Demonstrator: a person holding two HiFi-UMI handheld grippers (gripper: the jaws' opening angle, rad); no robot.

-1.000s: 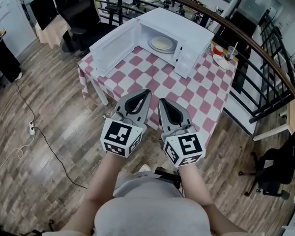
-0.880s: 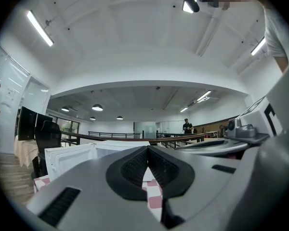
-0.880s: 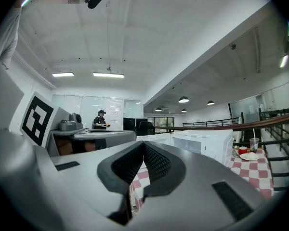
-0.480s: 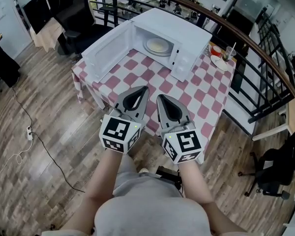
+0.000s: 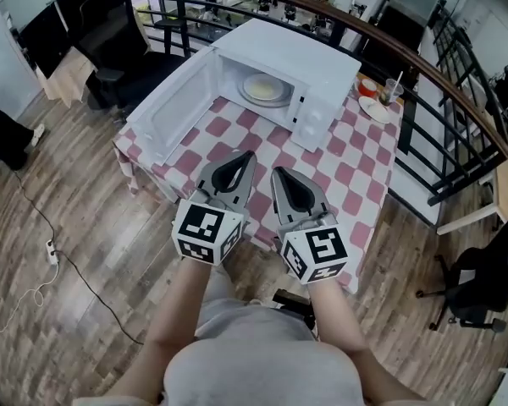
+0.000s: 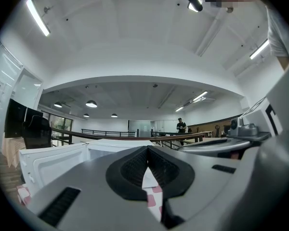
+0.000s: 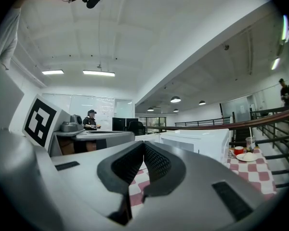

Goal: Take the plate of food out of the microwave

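1. White microwave [image 5: 309, 62] stood on the checked table [image 5: 360, 172], its door [image 5: 173, 112] swung open and the plate of food [image 5: 265, 87] inside.
2. Left gripper [image 5: 251, 156] and right gripper [image 5: 276, 172] hovered side by side over the table's near edge, each with its jaws pressed together and nothing between them.

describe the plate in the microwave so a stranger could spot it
On the red-and-white checked table stands a white microwave, door swung open. The plate of pale food sits inside it, unlike the other plate lying out on the table to its right.
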